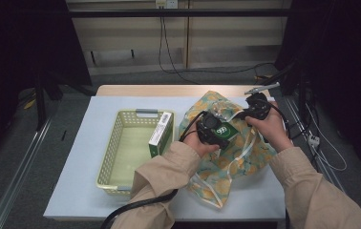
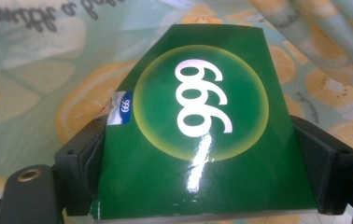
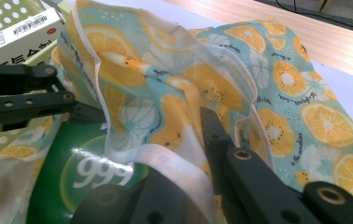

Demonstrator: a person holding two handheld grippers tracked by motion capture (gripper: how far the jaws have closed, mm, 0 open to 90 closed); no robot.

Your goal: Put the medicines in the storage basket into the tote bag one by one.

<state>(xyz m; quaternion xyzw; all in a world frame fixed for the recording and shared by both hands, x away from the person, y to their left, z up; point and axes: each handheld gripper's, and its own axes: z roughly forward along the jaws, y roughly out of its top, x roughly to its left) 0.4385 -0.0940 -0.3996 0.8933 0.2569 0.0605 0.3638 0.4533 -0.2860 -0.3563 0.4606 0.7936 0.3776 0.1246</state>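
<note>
With the left tool [image 1: 215, 130] clamping the green box [image 2: 198, 140] at the fruit-print bag's [image 1: 226, 157] mouth, and the right tool [image 1: 255, 109] pinching its rim, the box could snag the fabric.

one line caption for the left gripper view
Left gripper clamps a green 999 box over the lemon-print bag.

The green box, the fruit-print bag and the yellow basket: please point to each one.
green box [image 2: 202, 154], left gripper view, on its glossy front face.
fruit-print bag [image 3: 305, 112], right gripper view, on its printed cloth.
yellow basket [image 1: 113, 143], high view, on its left wall.
</note>
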